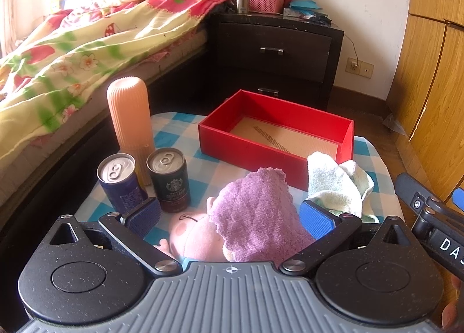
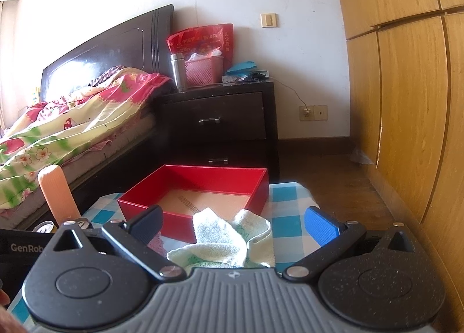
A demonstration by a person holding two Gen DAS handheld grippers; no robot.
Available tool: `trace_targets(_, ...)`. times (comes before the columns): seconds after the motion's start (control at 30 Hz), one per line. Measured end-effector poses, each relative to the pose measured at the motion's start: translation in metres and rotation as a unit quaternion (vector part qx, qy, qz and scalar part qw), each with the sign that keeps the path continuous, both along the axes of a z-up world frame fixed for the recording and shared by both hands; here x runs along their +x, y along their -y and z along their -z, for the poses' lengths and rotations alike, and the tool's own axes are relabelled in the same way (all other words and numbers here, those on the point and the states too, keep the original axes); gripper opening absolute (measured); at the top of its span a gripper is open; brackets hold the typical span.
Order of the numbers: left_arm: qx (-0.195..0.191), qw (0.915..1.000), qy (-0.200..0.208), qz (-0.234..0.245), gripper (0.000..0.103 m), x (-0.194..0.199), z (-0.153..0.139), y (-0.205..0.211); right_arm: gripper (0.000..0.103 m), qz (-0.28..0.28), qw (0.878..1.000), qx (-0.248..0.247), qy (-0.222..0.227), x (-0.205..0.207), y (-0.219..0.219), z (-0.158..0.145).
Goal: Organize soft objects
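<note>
Nearest the left wrist camera, the left gripper (image 1: 230, 215) stands with its blue-padded fingers (image 1: 316, 218) spread wide and holding nothing, straddling a fuzzy purple cloth (image 1: 255, 211) draped over a pink plush toy (image 1: 191, 234) on the blue-and-white checked counter (image 1: 374, 156). The right gripper (image 2: 235, 224) is likewise wide open and empty, its fingers either side of a crumpled pale green towel (image 2: 226, 241) that lies just in front of the open red cardboard box (image 2: 203, 179), seemingly touching its near wall. From the left view the box sits at about 1 o'clock, the towel at 2 o'clock, and two small drink cans, a blue one (image 1: 120, 180) and a dark one (image 1: 169, 177), stand at 10 and 11 o'clock, with a tall ribbed peach-coloured container (image 1: 130, 114) behind them. The main risk, I judge, is on the left: that finger is very near the dark can, so a sideways sweep or a closing stroke begun too far left could knock the can over, perhaps into the container behind. Closing on the cloth alone may lift it off and leave the plush behind, or drag both. On the right, a shallow pinch could catch only a fold of towel, which may slip free, and pushing forward might shove the light box toward the counter's far edge.
</note>
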State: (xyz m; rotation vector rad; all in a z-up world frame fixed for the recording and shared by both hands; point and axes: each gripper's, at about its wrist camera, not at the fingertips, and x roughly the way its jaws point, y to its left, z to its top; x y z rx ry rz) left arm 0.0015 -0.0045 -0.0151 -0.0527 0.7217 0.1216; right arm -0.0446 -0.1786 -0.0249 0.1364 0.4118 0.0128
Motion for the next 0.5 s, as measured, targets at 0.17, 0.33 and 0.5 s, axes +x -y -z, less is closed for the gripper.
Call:
trace_targets(0.17, 0.001, 1.0000, 0.000, 0.001, 0.098, -0.0006, -0.0004, 0.0004, 0.085, 0.000, 1.000, 0.000, 0.000, -0.0001, 0.0008, -0.0006)
trace_targets(0.33, 0.001, 1.0000, -0.001, 0.000, 0.098, -0.0005, -0.0006, 0.0004, 0.085, 0.001, 1.000, 0.000, 0.000, 0.0004, -0.0001, -0.0005)
trace_targets(0.5, 0.000, 1.0000, -0.001, 0.000, 0.098, -0.0010, -0.0006, 0.0003, 0.085, 0.001, 1.000, 0.001, 0.000, 0.0001, 0.0000, -0.0003)
